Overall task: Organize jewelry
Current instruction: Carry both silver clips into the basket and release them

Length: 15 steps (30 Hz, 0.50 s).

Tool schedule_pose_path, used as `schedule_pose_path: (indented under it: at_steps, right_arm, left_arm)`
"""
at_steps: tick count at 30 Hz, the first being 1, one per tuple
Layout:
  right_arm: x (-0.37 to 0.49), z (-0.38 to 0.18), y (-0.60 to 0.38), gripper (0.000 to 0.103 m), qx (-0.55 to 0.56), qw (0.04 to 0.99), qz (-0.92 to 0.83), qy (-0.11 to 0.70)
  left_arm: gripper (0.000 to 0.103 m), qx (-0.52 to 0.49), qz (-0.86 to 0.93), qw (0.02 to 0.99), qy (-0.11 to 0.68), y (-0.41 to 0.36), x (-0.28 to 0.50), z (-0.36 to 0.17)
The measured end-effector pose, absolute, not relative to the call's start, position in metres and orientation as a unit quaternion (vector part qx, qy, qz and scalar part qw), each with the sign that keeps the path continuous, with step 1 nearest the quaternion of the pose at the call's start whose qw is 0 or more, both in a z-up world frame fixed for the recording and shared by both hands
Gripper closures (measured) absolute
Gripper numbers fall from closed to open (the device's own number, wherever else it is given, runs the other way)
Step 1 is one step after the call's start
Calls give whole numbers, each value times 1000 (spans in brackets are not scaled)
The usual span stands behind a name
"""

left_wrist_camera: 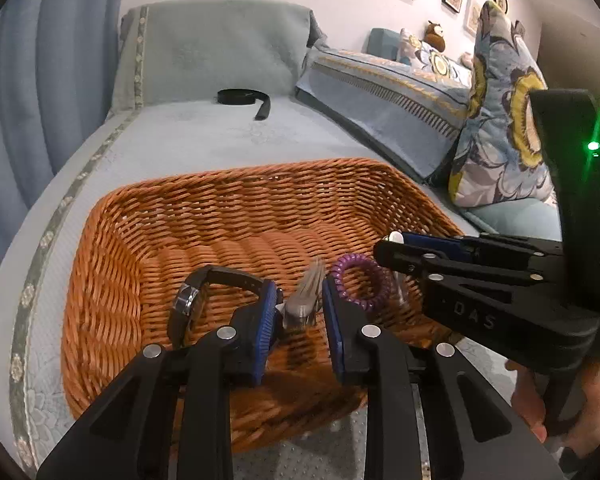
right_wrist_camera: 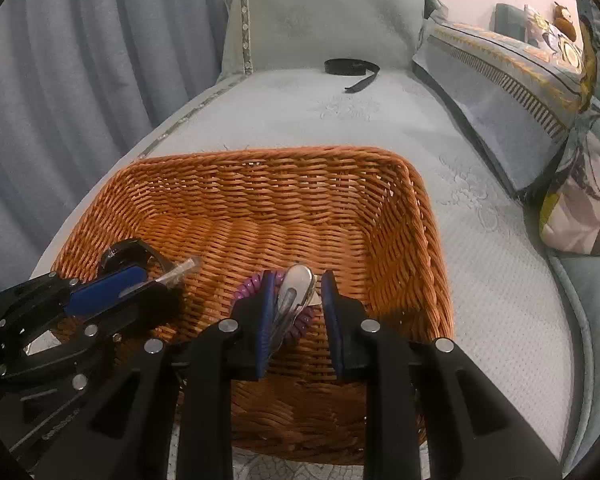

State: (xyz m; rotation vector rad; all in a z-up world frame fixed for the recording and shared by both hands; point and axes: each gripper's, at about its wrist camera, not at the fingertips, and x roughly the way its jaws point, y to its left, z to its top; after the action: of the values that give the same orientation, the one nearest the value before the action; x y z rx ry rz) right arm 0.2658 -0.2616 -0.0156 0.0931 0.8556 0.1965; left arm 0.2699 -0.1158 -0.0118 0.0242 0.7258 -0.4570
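1. Jewelry is gathering in the wicker basket (left_wrist_camera: 236, 216), which is sitting on the sofa seat (left_wrist_camera: 204, 140) so both grippers can reach over its near rim.
2. Left wrist view: I am hovering my left gripper (left_wrist_camera: 299, 312) low over the basket floor. Its jaws are standing apart, with a blurred silvery clip (left_wrist_camera: 304, 300) between them; I cannot tell whether either pad is touching it. I judge it is being let go, or about to be taken.
3. Same view: a watch (left_wrist_camera: 196, 292) is lying just left of the left pad, its strap arching up, and a purple coil band (left_wrist_camera: 360, 280) is lying just right of the right pad. My right gripper (left_wrist_camera: 396, 240) is reaching in from the right above the band.
4. Far back on the seat a black strap (left_wrist_camera: 244, 98) is lying well apart from the basket, probably still to be collected.
5. Right wrist view: I am holding my right gripper (right_wrist_camera: 294, 300) over the basket's near part, jaws apart. A shiny silver clip (right_wrist_camera: 298, 280) and the coil band (right_wrist_camera: 256, 284) are lying between and under them, the clip nearer the left pad; contact is unclear.
6. Same view: my left gripper (right_wrist_camera: 148, 276) is coming in from the left, with a pale clip (right_wrist_camera: 182, 268) sticking out past its tip and the watch (right_wrist_camera: 124, 254) behind it. The black strap (right_wrist_camera: 352, 68) is showing far off.
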Motion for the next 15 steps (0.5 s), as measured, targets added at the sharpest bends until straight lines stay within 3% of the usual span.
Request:
schedule_pose_path:
  at_steps: [3, 15]
  right_arm:
    - [260, -8, -264, 69, 47, 908, 97, 405]
    - [143, 37, -272, 69, 103, 914, 157, 359]
  left_arm:
    - [74, 4, -231, 909, 348, -110, 262, -6]
    - [74, -28, -257, 919, 297, -58, 155, 50]
